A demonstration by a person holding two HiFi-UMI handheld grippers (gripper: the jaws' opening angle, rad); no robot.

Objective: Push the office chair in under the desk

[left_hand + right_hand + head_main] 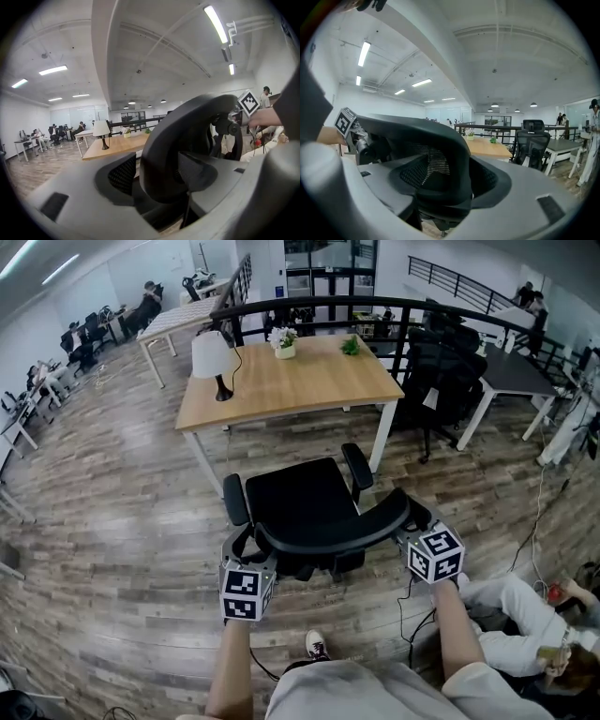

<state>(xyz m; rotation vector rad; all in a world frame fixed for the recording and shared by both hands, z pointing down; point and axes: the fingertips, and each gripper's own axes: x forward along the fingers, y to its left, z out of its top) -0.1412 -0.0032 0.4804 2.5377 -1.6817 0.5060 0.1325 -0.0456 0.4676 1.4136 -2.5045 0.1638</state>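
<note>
The backrest (pixel 337 527) of the office chair (pixel 298 491) is straddled by the left gripper (pixel 250 557) and right gripper (pixel 409 523), jaws apart, for pushing toward the desk (pixel 281 385) at twelve o'clock.

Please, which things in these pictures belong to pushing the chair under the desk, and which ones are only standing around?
For the job:
black mesh-backed office chair
light wooden desk with white legs
left gripper and right gripper, both open astride the backrest

Just standing about:
white-shaded table lamp
white flowerpot with flowers
small green plant
second black chair
</note>
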